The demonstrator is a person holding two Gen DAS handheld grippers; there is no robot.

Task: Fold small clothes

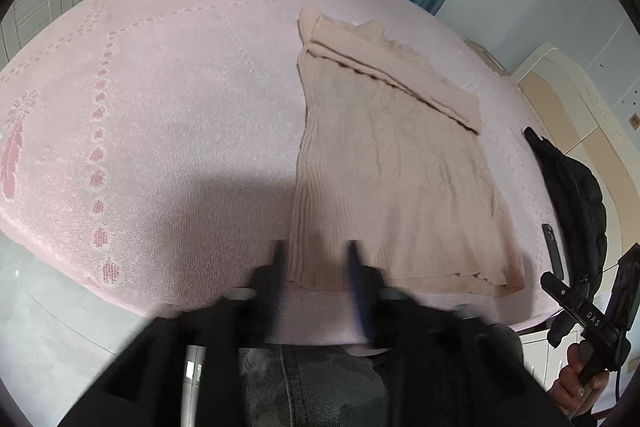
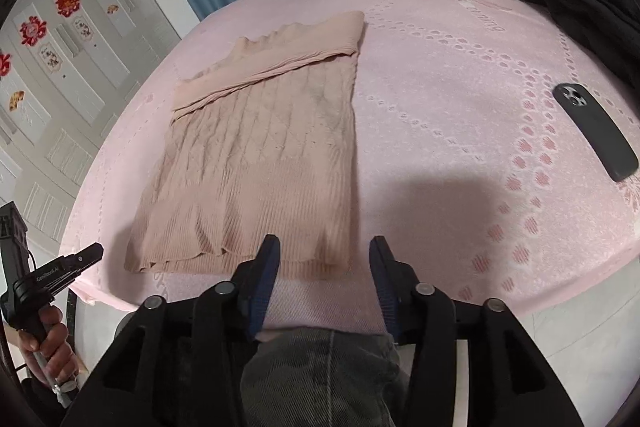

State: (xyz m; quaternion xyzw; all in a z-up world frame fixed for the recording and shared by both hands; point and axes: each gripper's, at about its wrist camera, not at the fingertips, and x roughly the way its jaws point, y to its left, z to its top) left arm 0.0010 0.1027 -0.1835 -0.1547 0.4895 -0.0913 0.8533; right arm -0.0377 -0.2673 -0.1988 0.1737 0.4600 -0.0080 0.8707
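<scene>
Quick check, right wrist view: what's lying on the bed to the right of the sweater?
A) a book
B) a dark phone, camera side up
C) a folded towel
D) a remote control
B: a dark phone lies flat on the pink bed cover, its camera lenses facing up, apart from the beige sweater and near a black jacket.

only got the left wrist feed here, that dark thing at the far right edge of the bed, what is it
Observer: A phone, lying camera side up on the pink bed cover.
Operator: right gripper holding anything
Observer: No. The right gripper is open, with nothing between its fingers; the folded beige sweater lies flat beyond them.
Operator: anything on the wall left of the curtain
Observer: Red flower-like decorations and small fan pictures on white panels.
</scene>
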